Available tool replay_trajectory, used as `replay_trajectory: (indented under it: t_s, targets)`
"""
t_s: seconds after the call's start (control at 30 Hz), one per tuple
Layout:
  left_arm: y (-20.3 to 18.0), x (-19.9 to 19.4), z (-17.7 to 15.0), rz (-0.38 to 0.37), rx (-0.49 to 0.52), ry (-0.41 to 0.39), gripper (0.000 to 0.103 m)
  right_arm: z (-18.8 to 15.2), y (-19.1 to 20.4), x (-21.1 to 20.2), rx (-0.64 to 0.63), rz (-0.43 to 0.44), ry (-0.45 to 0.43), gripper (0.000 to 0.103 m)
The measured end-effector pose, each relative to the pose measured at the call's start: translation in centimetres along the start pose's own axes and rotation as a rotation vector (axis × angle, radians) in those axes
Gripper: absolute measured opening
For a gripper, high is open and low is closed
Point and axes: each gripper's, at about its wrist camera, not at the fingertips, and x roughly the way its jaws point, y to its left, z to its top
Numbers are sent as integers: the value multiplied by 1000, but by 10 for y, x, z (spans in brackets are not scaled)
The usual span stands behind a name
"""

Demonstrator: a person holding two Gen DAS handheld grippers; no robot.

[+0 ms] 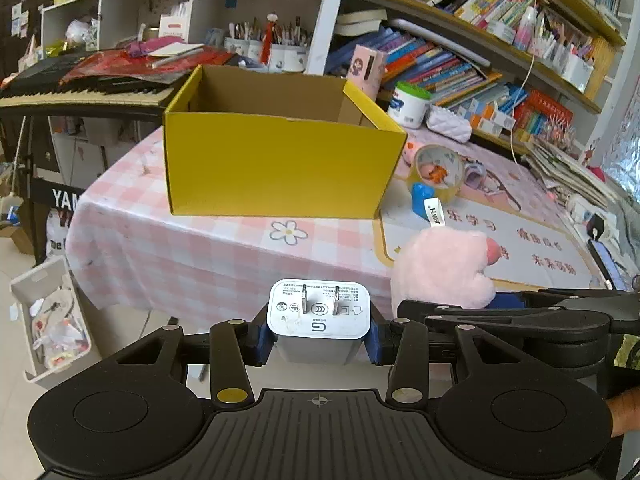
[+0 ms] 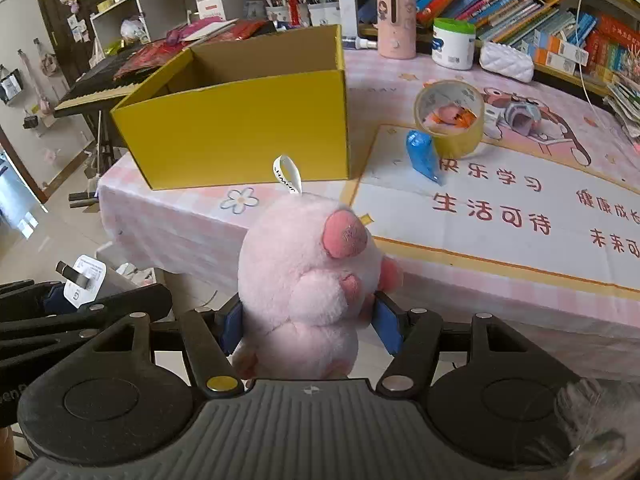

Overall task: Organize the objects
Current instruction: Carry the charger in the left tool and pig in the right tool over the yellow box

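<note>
Jaws of the left gripper close on a white, hard plastic two-prong wall charger, its blue pads pressing the flat sides and the metal prongs facing forward, held off the near edge of the pink checked tablecloth. Ahead, an open yellow cardboard box sits on the table, its visible interior bare. From the left wrist view, the charger looks light, rigid and smooth, so the flat side faces likely give the surest hold, though the glossy shell could slip if the squeeze eases.

Seen from the right wrist, the right gripper is clamped around a pink fluffy plush pig toy, pads sunk into its lower body, a white ribbon loop at its top. The toy appears soft and very light; a mid-body hold probably compresses harmlessly, yet the fur may let it twist. On the printed mat beyond, a roll of clear yellowish packing tape stands just beside a small blue plastic pouch, both to the right of the box.
</note>
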Motion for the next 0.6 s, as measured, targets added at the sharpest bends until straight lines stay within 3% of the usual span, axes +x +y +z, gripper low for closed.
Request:
replay_trajectory:
  t_s: [0.6]
  targets:
    - [18,-14,8,1,-7,-62,42,10,21,-11,-27,-7,-54,62]
